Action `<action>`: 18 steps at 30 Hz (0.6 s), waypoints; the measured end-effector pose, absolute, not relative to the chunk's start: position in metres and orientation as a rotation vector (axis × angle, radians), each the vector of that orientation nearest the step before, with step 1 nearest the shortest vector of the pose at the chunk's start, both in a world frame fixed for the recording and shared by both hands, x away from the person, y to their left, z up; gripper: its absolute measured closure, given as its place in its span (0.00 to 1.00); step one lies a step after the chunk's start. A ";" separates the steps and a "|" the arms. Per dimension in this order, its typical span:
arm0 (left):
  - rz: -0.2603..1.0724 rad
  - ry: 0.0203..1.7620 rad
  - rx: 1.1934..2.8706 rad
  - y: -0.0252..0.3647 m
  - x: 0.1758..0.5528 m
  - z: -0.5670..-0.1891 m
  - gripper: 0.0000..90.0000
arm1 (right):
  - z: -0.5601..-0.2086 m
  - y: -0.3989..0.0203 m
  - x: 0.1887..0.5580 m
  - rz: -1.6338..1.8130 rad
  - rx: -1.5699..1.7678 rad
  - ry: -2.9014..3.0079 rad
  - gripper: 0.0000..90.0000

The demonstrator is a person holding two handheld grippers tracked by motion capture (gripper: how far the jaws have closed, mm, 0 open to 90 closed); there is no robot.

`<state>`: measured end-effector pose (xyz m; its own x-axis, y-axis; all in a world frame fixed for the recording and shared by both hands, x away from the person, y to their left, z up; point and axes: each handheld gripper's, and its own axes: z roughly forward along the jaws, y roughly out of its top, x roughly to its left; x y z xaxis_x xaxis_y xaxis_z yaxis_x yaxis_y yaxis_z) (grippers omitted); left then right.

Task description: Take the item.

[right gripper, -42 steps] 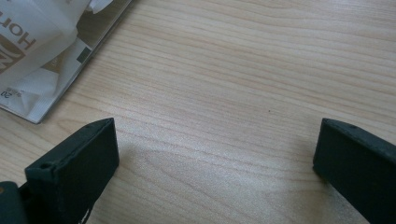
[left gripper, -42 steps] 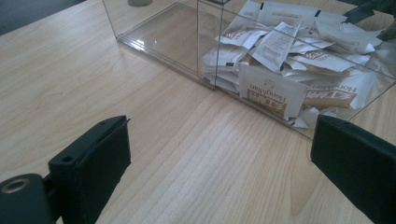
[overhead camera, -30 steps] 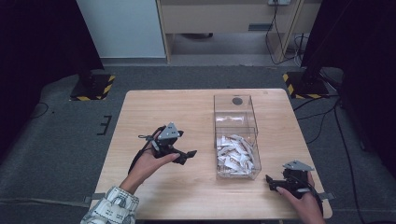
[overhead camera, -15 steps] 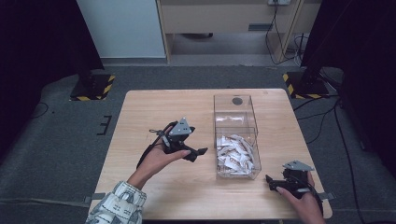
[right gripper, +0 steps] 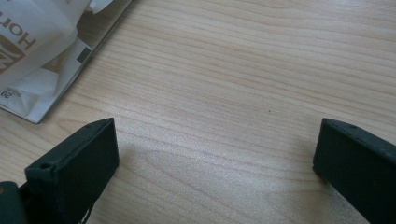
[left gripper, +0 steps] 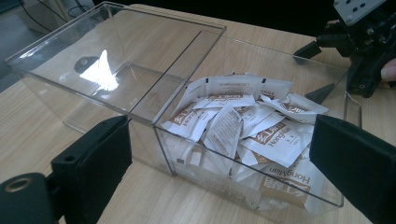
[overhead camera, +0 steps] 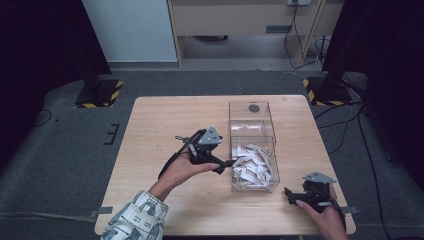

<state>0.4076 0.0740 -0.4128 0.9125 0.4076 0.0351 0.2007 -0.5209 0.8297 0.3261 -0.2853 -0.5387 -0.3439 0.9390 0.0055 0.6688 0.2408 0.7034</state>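
Now left claw (overhead camera: pixel 226 164), jaws apart, has slid right up to the box (overhead camera: pixel 252 150) w/ sachets (overhead camera: pixel 251 165)—pick approaching; right claw (overhead camera: pixel 291 196) apart, idle.

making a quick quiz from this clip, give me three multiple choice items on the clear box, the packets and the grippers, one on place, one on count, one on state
1. Where do the packets lie in the clear box?
A. the compartment nearer the person
B. the far compartment
C. on the table beside it

2. How many compartments does the box have?
A. one
B. two
C. four

3. How do the left gripper's jaws stand?
A. shut on a packet
B. shut on nothing
C. open

Answers:
1 A, the high view shows the white pile in the near half.
2 B, one divider splits it.
3 C, the left gripper view shows its jaws wide apart, with the box between them.
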 end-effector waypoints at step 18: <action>0.248 0.409 2.248 0.031 0.412 -0.434 0.35 | -0.539 -0.285 0.326 0.868 1.471 2.100 0.01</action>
